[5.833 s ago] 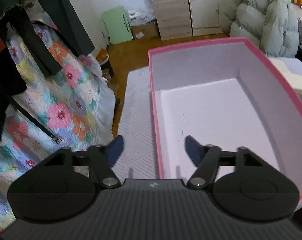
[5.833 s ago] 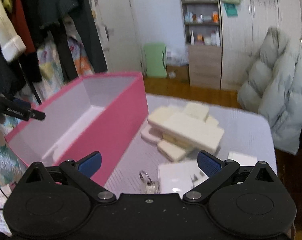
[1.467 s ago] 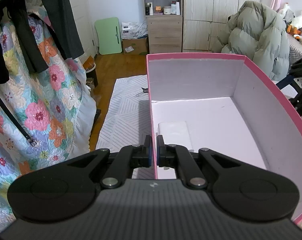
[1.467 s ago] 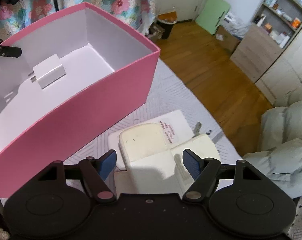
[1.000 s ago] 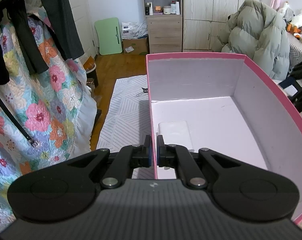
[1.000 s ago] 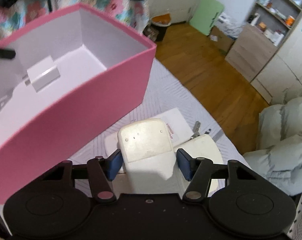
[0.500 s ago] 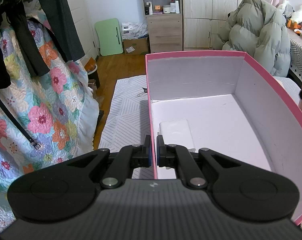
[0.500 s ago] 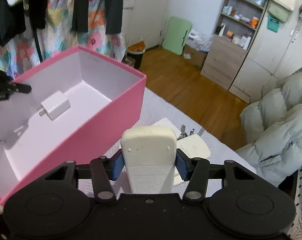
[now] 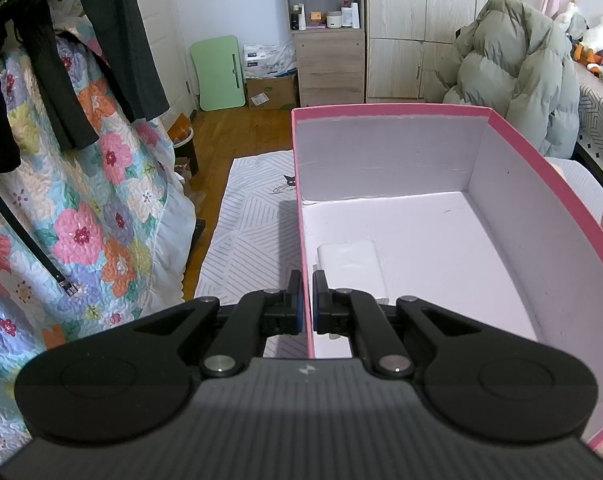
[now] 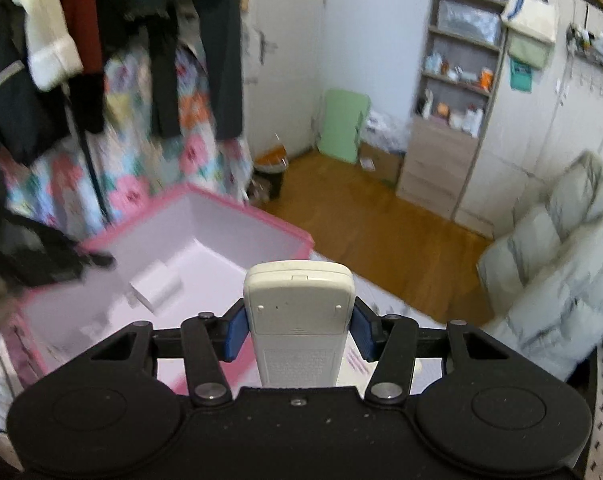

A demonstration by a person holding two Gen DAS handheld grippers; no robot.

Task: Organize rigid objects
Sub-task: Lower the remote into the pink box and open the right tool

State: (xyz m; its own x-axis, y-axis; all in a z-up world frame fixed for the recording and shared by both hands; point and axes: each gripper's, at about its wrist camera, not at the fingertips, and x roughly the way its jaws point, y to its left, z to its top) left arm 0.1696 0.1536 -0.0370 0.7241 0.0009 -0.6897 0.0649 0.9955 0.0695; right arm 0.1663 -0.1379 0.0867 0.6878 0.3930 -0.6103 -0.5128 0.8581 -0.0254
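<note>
On the striped bedspread, the pink box is pinched at its wall by the left gripper, while the cream remote-like device, clamped in the right gripper, is best lowered flat beside the white block.

right wrist view motion-blurred; left gripper a dark smear at pink box rim; cream device lower end hidden behind gripper body

Home bedroom, wardrobe, hanging clothes (floral quilt)
</note>
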